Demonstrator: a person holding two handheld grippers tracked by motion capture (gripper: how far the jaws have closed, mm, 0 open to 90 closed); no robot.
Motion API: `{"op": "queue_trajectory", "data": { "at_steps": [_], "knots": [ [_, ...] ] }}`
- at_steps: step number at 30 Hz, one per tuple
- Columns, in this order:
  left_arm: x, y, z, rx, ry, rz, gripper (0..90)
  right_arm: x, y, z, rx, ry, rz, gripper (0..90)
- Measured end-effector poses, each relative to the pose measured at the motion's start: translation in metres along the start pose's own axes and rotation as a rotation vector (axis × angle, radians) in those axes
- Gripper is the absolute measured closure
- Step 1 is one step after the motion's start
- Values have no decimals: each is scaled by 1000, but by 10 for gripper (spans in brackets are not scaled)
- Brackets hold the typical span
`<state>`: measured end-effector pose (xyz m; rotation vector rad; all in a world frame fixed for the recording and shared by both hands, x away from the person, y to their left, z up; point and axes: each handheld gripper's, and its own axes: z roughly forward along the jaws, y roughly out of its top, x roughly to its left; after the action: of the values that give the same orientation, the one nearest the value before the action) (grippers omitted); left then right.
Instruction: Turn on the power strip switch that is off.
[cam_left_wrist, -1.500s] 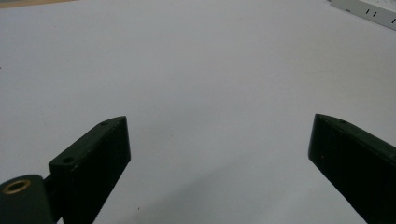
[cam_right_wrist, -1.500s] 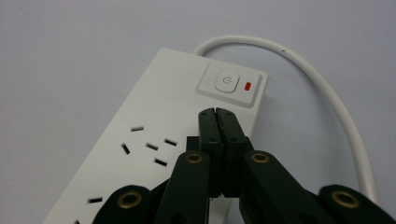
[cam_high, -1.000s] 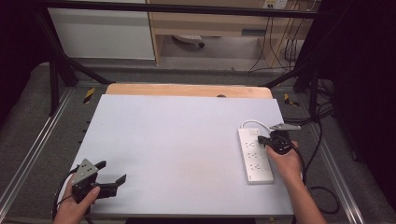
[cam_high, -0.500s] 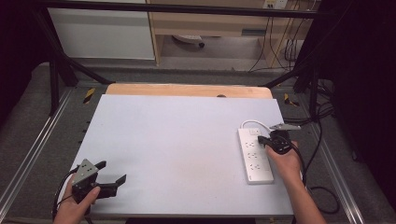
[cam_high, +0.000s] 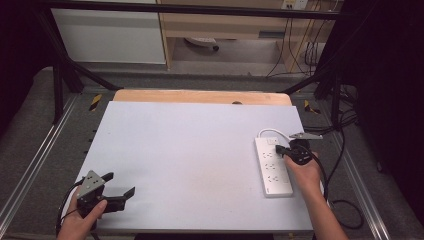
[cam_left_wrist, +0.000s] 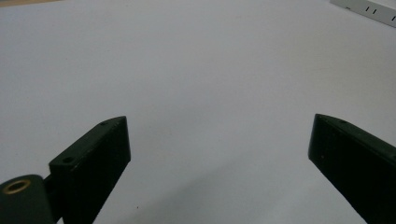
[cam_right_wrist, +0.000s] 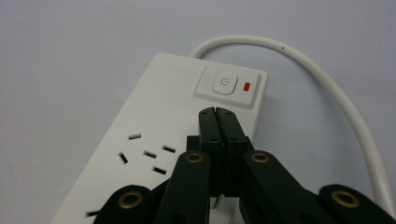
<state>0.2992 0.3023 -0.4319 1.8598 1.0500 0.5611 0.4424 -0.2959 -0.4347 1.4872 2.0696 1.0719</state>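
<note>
White power strip (cam_right_wrist: 163, 140) under right claw (cam_right_wrist: 217, 112), jaws pressed together, empty; left claw (cam_left_wrist: 219, 154) spread wide, nothing held.

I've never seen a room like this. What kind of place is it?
Probably a lab or workshop: a framed white table, a power strip, and cables trailing over the floor behind.

Power strip (cam_high: 272, 167) lying on the table (cam_high: 190, 150) toward its right edge, lengthwise front to back, directly beneath the right gripper (cam_high: 280, 149). Switch (cam_right_wrist: 228, 84) at the strip's far end, just ahead of that gripper's tips; sockets (cam_right_wrist: 144, 154) to their left and nearer. Cord (cam_right_wrist: 336, 100) leaving the far end and curving back along the gripper's right. Left gripper (cam_high: 120, 190) at the near left corner, well apart from the strip, with bare tabletop ahead of it.
</note>
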Motion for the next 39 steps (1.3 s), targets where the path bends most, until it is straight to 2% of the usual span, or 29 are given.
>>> {"op": "queue_trajectory", "data": {
  "at_steps": [7,30,39],
  "knots": [
    [0,0,0,0,0,0,58,2,0,1,-2,-2,-17,900],
    [0,0,0,1,0,1,58,1,-2,0,-19,5,-8,900],
    [0,0,0,2,-1,2,58,2,0,-4,-59,21,-9,900]
  ]
}}
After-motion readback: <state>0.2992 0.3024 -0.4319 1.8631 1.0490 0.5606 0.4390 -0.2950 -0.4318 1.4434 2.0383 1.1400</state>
